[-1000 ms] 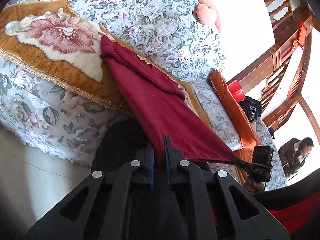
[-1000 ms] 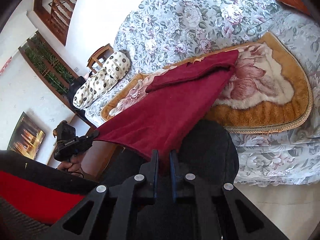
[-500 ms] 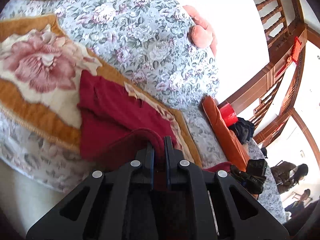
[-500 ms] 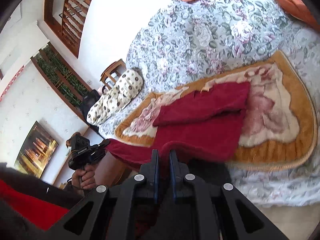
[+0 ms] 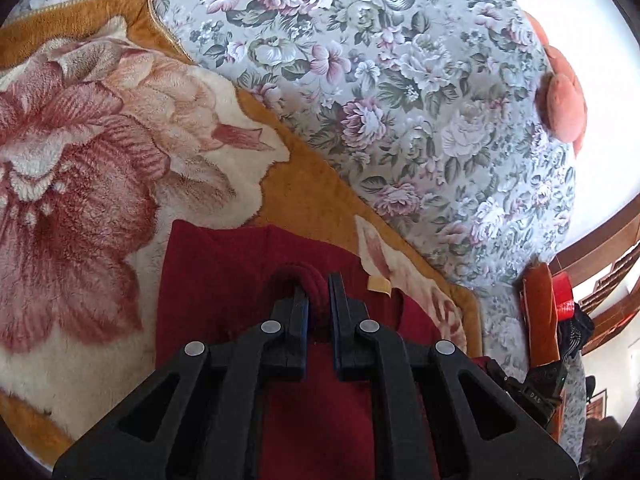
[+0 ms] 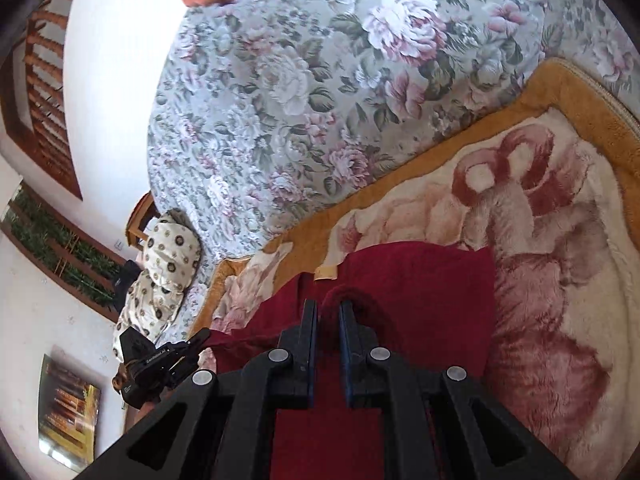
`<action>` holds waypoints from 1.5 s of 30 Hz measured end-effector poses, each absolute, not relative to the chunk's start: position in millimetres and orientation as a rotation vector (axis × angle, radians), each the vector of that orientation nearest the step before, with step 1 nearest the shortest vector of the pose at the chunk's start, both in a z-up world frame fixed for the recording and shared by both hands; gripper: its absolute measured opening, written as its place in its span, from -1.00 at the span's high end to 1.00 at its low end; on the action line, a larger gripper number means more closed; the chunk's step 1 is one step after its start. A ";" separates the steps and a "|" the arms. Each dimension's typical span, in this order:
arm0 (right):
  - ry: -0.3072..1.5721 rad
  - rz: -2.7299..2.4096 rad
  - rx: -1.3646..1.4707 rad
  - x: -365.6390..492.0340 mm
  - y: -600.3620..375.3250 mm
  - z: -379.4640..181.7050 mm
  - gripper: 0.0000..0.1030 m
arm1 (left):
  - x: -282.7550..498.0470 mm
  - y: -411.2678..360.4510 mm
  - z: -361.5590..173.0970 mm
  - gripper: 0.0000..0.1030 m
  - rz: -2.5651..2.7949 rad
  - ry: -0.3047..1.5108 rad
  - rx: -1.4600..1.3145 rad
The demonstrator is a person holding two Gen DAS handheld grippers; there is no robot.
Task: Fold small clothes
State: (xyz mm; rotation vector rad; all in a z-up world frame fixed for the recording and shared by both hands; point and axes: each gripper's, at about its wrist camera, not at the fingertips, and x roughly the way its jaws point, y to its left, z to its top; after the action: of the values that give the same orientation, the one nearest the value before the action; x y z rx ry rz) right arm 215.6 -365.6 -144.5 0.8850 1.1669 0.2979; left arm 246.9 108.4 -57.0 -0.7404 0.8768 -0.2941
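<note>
L gripper (image 5: 318,292) is seen clamped on a bunched hem of the dark red garment (image 5: 224,280); a rolled hump of cloth is pinched between the jaws, w/ only a narrow gap left. R gripper (image 6: 328,318) is likewise closed on a raised ridge of the same garment, near a tan label (image 6: 326,272) at its far edge. The garment is laid on the plush flower blanket (image 5: 100,184), itself spread over the floral bedspread (image 5: 400,100); the held edge is carried over the lower layer, close to the far edge, so a fold in half is judged nearly complete, not yet let go.

To be done well: both pinched corners should be lowered together and set on the matching far corners, edges lined up before anything is let go; cloth should be kept lightly taut btwn the two grippers so no wrinkle is trapped in the mid section; jaws should be opened only once the fabric is resting flat, then drawn straight back so the top layer isn't dragged. Plush pile is judged grippy, so sliding the cloth to correct it will prob. bunch the under layer; a lift-and-reset is preferred. Whether the underside is lying smooth cannot be told, being hidden by the grippers.
</note>
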 end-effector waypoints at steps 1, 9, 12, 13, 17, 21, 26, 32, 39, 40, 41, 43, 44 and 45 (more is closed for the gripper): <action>1.182 0.282 0.893 223.3 -366.6 -157.6 0.83 | 253.9 106.4 -60.1 0.86 -0.291 0.879 -0.730; 1.245 0.229 0.927 248.2 -372.9 -204.2 0.83 | 290.1 91.3 -59.6 0.86 -0.264 0.883 -0.685; 1.254 0.218 0.940 258.7 -374.7 -212.8 0.83 | 293.5 91.4 -61.5 0.86 -0.258 0.865 -0.686; 1.251 0.215 0.948 261.7 -375.0 -214.3 0.83 | 295.2 90.6 -65.9 0.86 -0.254 0.872 -0.682; 1.301 0.171 1.008 269.8 -376.2 -229.5 0.74 | 304.8 87.2 -90.4 0.85 -0.251 0.961 -0.660; 1.156 0.112 1.137 263.6 -400.5 -221.7 0.40 | 299.7 95.2 -91.3 0.79 -0.290 0.969 -0.696; 1.151 0.079 1.066 258.2 -415.6 -195.3 0.33 | 287.9 104.0 -61.4 0.75 -0.345 0.919 -0.647; 1.257 0.398 0.583 270.3 -342.7 -133.2 0.33 | 280.5 96.6 -40.9 0.69 -0.372 0.885 -0.541; 1.353 0.333 0.285 303.7 -327.1 -155.2 0.31 | 308.5 119.2 -71.2 0.69 -0.419 1.044 -0.765; 1.384 0.357 0.332 308.1 -333.6 -166.2 0.31 | 309.8 123.3 -73.5 0.69 -0.425 1.055 -0.793; 1.395 0.379 0.338 313.7 -334.3 -171.7 0.31 | 308.0 126.9 -72.3 0.69 -0.426 1.042 -0.805; 1.414 0.428 0.297 316.9 -334.0 -182.3 0.31 | 300.2 127.5 -63.2 0.67 -0.441 0.991 -0.791; 1.421 0.448 0.289 318.5 -333.5 -186.3 0.31 | 297.1 124.6 -58.1 0.55 -0.450 0.969 -0.768; 1.430 0.458 0.284 319.6 -333.3 -191.9 0.31 | 295.5 121.9 -54.0 0.44 -0.457 0.947 -0.745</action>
State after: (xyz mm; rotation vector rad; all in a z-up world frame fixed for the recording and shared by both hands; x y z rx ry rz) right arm 319.6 -333.3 -191.9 0.2837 1.4296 0.4583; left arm 295.5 121.9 -54.0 -0.7453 0.9469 -0.4568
